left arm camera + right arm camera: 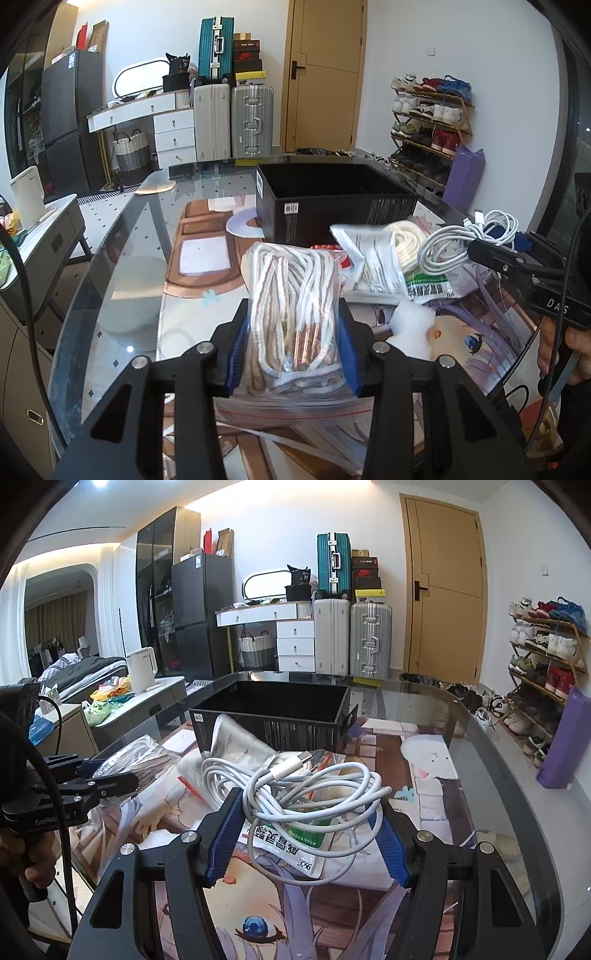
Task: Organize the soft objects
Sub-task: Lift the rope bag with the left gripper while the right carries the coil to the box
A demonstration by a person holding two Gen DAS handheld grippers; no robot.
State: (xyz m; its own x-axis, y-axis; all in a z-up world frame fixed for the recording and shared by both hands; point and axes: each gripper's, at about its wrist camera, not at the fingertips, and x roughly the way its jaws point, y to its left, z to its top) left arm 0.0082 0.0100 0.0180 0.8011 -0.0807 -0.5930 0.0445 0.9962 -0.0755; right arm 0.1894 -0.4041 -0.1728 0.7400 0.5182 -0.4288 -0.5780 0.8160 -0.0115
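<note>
My left gripper is shut on a clear zip bag of white and brown laces, held just above the table mat. In the right wrist view the same gripper and bag show at the left. My right gripper is shut on a coil of white charging cable, its blue pads pressing both sides. That coil and the right gripper appear at the right of the left wrist view. An open black box stands behind both.
A bag of white rope and a green-labelled packet lie on the printed mat over the glass table. A side cabinet with a kettle stands left. The shoe rack is at the right.
</note>
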